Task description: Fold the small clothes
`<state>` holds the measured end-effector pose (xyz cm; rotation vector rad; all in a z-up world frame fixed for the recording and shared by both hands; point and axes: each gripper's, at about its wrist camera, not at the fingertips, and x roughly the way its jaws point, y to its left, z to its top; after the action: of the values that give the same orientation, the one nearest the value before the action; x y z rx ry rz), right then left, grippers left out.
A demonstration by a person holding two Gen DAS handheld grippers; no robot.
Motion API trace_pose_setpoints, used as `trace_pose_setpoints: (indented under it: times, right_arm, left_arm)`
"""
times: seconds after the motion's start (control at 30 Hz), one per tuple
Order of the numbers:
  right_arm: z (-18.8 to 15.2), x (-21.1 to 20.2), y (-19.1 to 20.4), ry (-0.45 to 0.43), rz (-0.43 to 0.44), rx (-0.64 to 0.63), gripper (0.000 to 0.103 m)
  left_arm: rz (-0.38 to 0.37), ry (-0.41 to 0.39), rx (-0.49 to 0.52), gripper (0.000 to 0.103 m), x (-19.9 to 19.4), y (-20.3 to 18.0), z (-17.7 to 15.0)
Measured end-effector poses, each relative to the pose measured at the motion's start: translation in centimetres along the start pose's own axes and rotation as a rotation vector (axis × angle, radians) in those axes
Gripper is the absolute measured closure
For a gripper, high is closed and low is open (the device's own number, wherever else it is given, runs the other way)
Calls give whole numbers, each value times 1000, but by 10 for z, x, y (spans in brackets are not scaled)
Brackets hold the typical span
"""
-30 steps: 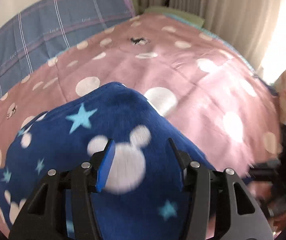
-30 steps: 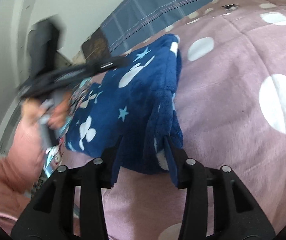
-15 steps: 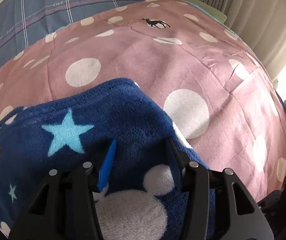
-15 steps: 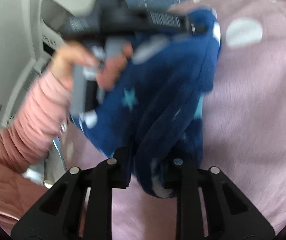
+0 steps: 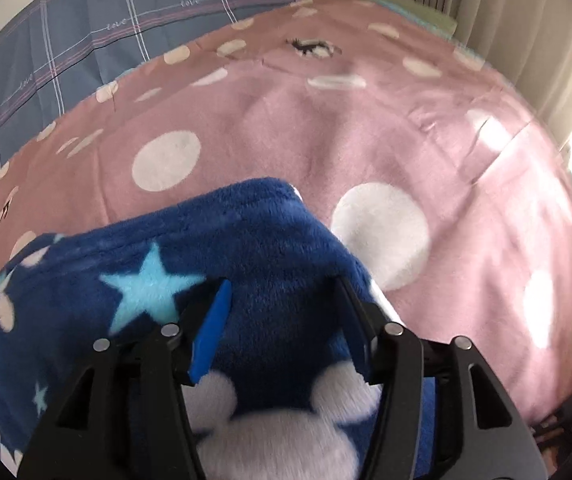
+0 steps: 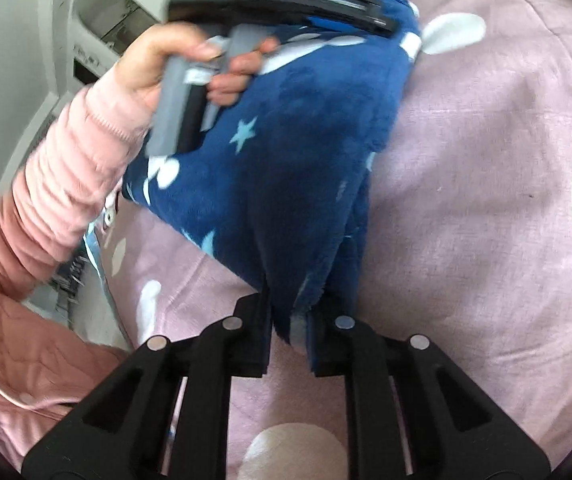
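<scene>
A dark blue fleece garment (image 5: 253, 248) with light stars and white mouse-head shapes lies on the pink dotted bedspread (image 5: 326, 128). My left gripper (image 5: 281, 312) is open and sits low over the garment's far folded corner, with fleece between its spread fingers. The right wrist view shows the same garment (image 6: 298, 152) bunched and raised toward the camera. My right gripper (image 6: 289, 322) is shut on its near hem. The left gripper (image 6: 310, 0), held by a hand (image 6: 173, 60) in a pink sleeve, rests on the garment's far end.
Pink bedspread stretches out to the right of and beyond the garment. A blue plaid pillow (image 5: 85, 52) lies at the head of the bed, and curtains (image 5: 486, 4) hang beyond the far right side. A white appliance (image 6: 97, 24) stands to the left of the bed.
My right gripper has shut on the garment's near hem and drawn it up. The left gripper has slid along the garment to its far corner and stayed open.
</scene>
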<state>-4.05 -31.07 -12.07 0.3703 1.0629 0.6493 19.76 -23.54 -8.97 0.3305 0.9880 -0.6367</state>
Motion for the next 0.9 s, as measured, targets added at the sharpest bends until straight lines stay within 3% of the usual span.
trace_pose_setpoints:
  times: [0.1, 0.17, 0.2, 0.3, 0.4, 0.47, 0.63, 0.77, 0.9]
  right_arm:
    - [3, -14, -4, -44, 29, 39, 84]
    - [3, -17, -7, -58, 32, 64, 83]
    - [4, -15, -9, -58, 22, 75, 83]
    - [15, -19, -19, -68, -22, 125, 83]
    - [20, -40, -10, -135, -109, 116, 71]
    - [22, -56, -3, -178, -172, 96, 63]
    - [47, -70, 21, -223, -244, 44, 62]
    - [89, -38, 61, -205, -248, -35, 58]
    - [126, 15, 117, -167, -224, -139, 54]
  left_arm:
    - [-44, -57, 27, 47, -26, 2, -10]
    - [13, -52, 71, 46, -22, 2, -20]
    - [70, -13, 90, 40, -8, 4, -28]
    - [86, -48, 81, 38, -1, 10, -41]
    - [57, -110, -7, 38, -40, 17, -48]
    - [30, -200, -38, 38, -80, 23, -66]
    - [130, -356, -130, 33, -169, 73, -154]
    - [223, -360, -375, 33, -219, 149, -241]
    - [194, -355, -528, 42, -247, 202, -318]
